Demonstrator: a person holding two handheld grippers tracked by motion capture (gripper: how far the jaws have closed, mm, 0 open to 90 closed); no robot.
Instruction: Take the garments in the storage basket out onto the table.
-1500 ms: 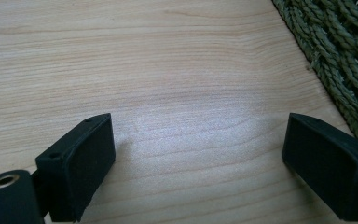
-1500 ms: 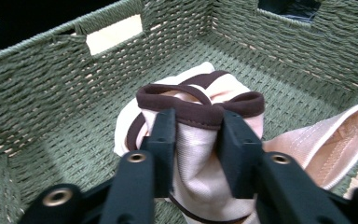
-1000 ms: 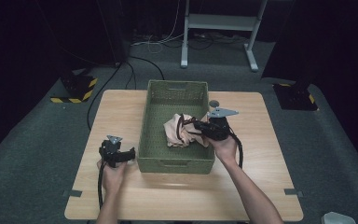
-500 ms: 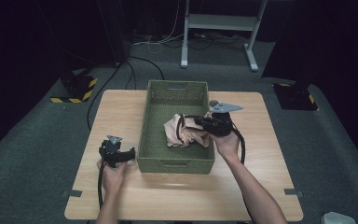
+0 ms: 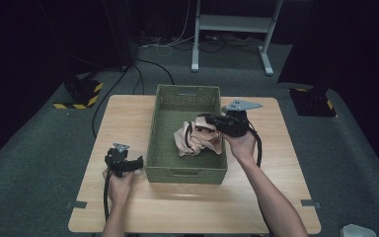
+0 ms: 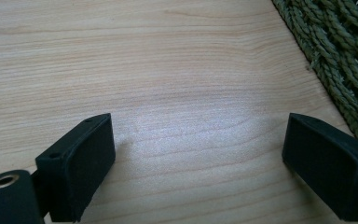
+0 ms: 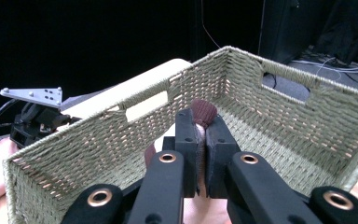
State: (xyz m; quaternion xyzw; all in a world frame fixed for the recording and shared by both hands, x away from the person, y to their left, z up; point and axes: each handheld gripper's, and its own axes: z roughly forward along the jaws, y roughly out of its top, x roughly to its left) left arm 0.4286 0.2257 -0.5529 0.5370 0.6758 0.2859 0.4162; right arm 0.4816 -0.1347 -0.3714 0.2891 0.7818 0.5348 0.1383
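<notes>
Cloth first: a crumpled beige-pink cloth with a dark maroon edge (image 5: 197, 139) lies inside the rectangular green woven basket (image 5: 164, 129), toward its right wall and nearer the front half. My right claw (image 5: 203, 122) reaches over that wall from the person's right hand (image 5: 240, 143), and in the right gripper view I see its two black jaws clenched together on a fold of the cloth, a maroon tip (image 7: 204, 112) poking out above them. How much of the cloth sits under the jaws I cannot make out; the lower part is cut off at the frame's bottom edge.

On the light wooden counter (image 5: 271, 163) to the left of the basket, my left claw (image 5: 137, 163) rests in the person's left hand (image 5: 119, 181), close beside the basket's front left corner. The left gripper view shows its jaws spread wide with bare wood grain between them and a strip of green weave at the upper right; whether the right jaw touches the basket I cannot tell
</notes>
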